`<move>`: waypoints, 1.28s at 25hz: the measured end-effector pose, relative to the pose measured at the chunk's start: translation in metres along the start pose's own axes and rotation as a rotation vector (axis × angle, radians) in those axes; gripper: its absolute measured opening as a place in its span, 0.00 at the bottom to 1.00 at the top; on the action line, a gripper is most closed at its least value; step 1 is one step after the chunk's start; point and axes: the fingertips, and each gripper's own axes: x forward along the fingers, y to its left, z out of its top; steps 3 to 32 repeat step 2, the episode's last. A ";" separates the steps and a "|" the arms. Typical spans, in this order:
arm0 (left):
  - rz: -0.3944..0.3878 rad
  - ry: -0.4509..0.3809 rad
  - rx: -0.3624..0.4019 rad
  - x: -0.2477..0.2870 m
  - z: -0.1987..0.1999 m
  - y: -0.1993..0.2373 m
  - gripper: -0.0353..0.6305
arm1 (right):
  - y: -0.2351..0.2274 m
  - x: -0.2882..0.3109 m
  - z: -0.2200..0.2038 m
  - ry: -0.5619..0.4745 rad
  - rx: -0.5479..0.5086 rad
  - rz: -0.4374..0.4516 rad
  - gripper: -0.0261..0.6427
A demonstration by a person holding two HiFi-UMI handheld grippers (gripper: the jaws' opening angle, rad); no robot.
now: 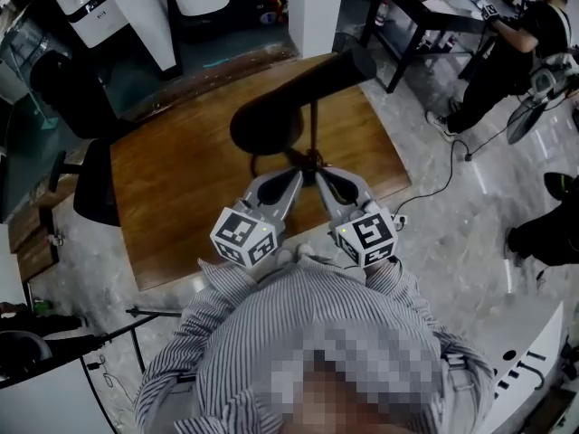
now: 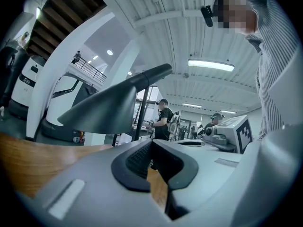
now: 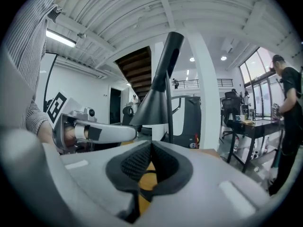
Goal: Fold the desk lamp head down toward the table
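Observation:
The black desk lamp stands on the wooden table [image 1: 181, 188]. Its cone-shaped head [image 1: 271, 116] hangs out to the left from a slanted arm [image 1: 348, 69] on a thin upright pole [image 1: 313, 129]. My left gripper [image 1: 297, 175] and right gripper [image 1: 320, 175] sit side by side at the table's near edge, tips close to the foot of the pole. Both are shut with nothing between the pads. In the left gripper view the lamp head [image 2: 104, 110] is ahead and above the jaws [image 2: 151, 143]. The right gripper view shows the head [image 3: 154, 108] and pole [image 3: 169, 112] just beyond the jaws [image 3: 151, 148].
A black office chair [image 1: 81, 107] stands left of the table. A black desk [image 1: 425, 16] with a person [image 1: 534, 34] working at it is at the far right. A cable [image 1: 443, 179] trails over the floor on the right. White machines stand at the back.

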 end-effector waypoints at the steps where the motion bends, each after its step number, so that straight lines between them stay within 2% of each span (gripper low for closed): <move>1: -0.003 0.001 0.001 0.000 0.000 0.000 0.06 | 0.000 0.000 0.000 -0.003 -0.001 -0.001 0.04; 32: -0.006 0.002 0.001 -0.001 0.000 0.000 0.06 | 0.000 0.000 0.000 -0.006 -0.003 -0.002 0.04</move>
